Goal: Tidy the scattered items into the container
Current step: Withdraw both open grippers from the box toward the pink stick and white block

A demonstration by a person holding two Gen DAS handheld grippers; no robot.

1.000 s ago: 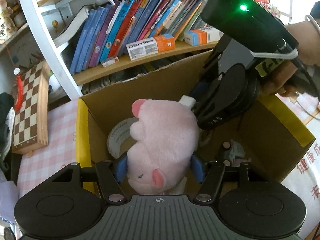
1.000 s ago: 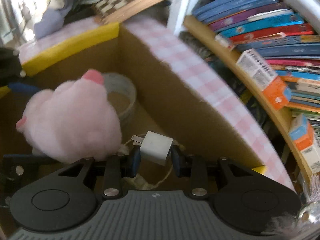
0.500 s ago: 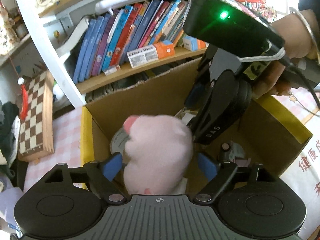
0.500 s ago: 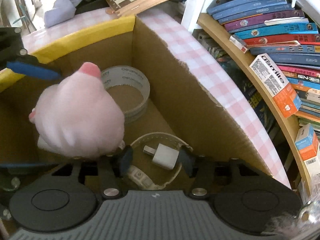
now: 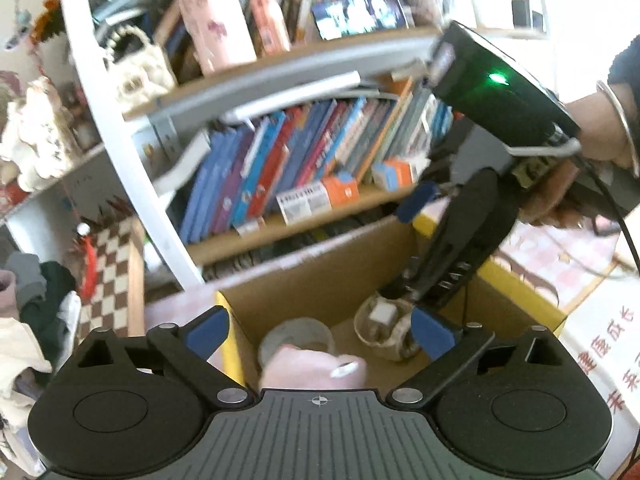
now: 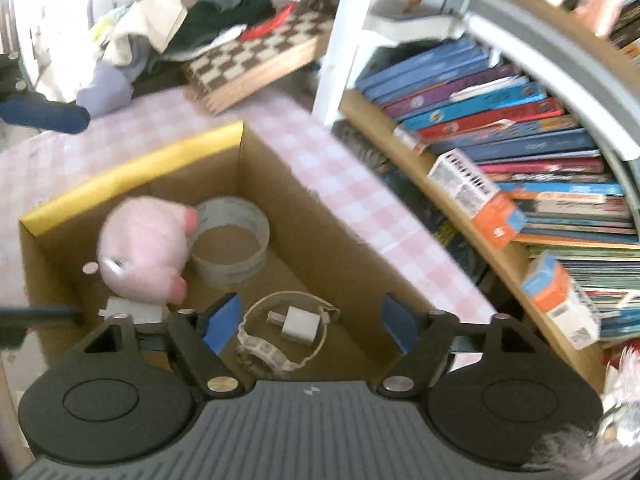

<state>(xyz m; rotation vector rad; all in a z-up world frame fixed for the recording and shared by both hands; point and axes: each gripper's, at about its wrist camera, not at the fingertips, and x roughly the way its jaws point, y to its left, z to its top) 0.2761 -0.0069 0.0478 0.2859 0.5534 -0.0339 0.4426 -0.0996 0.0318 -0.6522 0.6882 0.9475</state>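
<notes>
I am seeing both my left gripper point(image 5: 318, 330) and right gripper point(image 6: 310, 322) gaping, gripping nothing; the cardboard box point(image 6: 132, 168) is holding the pink plush point(image 6: 144, 248) at nine o'clock, tape roll point(image 6: 230, 246) beside it, charger point(image 6: 300, 324) inside the watch point(image 6: 260, 350) loop; I cannot tell whether strays are remaining outside.

box point(image 6: 132, 168): toy pig point(image 6: 142, 248) lay inside at 9 o'clock | tape roll point(image 6: 230, 250) at 12 | charger point(image 6: 298, 323) inside watch point(image 6: 276, 340) loop at 6
</notes>
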